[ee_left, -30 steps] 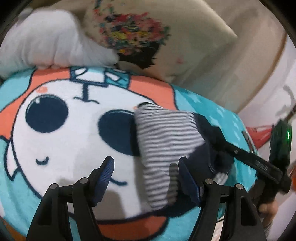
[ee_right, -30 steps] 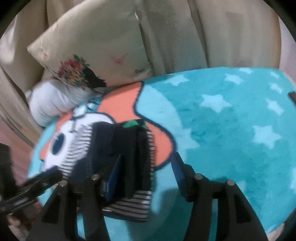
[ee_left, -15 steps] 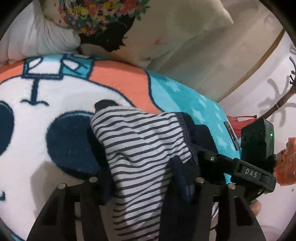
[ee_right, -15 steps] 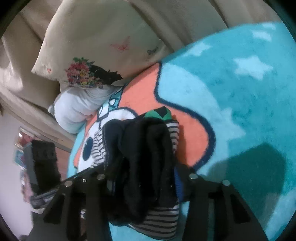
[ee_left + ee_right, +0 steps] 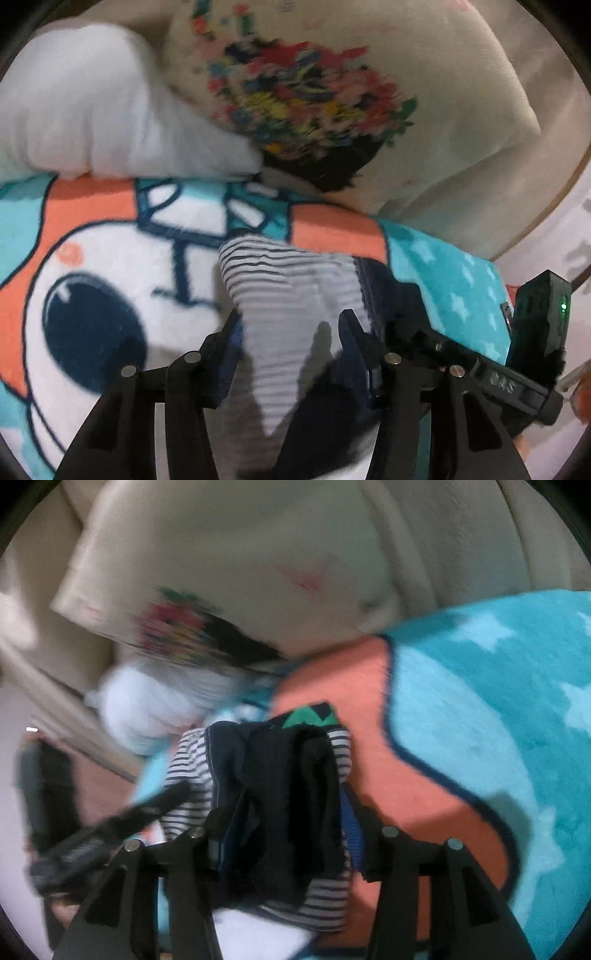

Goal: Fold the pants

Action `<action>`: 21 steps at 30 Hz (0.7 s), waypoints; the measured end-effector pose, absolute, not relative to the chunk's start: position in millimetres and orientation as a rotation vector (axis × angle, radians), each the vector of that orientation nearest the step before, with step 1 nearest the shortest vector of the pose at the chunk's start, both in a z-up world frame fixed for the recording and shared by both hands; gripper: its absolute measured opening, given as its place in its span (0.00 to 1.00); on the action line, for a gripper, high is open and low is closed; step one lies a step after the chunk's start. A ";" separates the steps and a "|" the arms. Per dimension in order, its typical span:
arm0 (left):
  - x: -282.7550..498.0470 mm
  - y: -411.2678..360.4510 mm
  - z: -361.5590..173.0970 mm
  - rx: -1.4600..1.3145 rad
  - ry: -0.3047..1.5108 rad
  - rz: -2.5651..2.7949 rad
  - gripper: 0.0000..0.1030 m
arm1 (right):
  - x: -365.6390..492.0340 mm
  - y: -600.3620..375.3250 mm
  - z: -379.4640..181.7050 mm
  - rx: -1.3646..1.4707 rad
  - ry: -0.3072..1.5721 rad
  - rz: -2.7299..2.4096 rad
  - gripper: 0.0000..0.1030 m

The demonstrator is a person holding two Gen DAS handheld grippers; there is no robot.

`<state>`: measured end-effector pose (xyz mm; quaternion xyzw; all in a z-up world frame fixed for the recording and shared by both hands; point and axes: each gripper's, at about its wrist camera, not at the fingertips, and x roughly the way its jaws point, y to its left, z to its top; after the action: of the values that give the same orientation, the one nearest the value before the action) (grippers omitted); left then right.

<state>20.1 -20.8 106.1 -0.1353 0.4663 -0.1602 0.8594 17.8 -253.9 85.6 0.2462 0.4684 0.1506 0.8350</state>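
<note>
The folded pants (image 5: 295,295), white with navy stripes and a dark navy part, are a thick bundle over the cartoon blanket (image 5: 110,266). My left gripper (image 5: 291,325) is closed around the striped side of the bundle. My right gripper (image 5: 284,805) is closed around the dark navy side of the pants (image 5: 288,775). Both grippers hold the bundle from opposite sides. The right gripper's body also shows in the left wrist view (image 5: 517,384). The left gripper shows blurred in the right wrist view (image 5: 110,830). Both views are motion-blurred.
A cream pillow with a flower print (image 5: 332,103) and a white pillow (image 5: 92,110) lie at the far end of the blanket. Beige curtains (image 5: 480,535) hang behind. The teal starred part of the blanket (image 5: 498,701) spreads to the right.
Both grippers closed on the folded pants and have moved with the bundle toward the pillows, which now look larger and nearer.
</note>
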 end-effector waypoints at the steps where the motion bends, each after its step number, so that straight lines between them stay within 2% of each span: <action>1: 13.3 -19.8 106.4 -0.279 0.974 -0.335 0.53 | 15.4 -257.1 84.6 0.526 0.986 0.309 0.47; 7: -32.8 -39.1 103.5 -0.214 0.929 -0.380 0.55 | -17.6 -278.0 129.1 0.576 0.821 0.343 0.47; 11: -35.5 -48.5 86.9 -0.209 0.963 -0.365 0.56 | -16.4 -263.5 142.3 0.714 0.828 0.538 0.47; 16: -40.6 -47.6 87.2 -0.186 0.940 -0.353 0.57 | -3.2 -247.1 103.7 0.786 0.968 0.566 0.47; 18: -43.9 -44.9 87.7 -0.182 0.938 -0.356 0.57 | -5.1 -253.4 81.6 0.822 1.019 0.528 0.42; 21: -50.6 -38.7 90.0 -0.178 0.924 -0.353 0.60 | -22.7 -272.4 68.5 0.881 0.980 0.522 0.42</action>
<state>-50.6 -38.7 90.0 -0.0852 0.4426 -0.1692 0.8765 -22.7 -272.4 68.5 0.4047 0.4500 0.2398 0.7591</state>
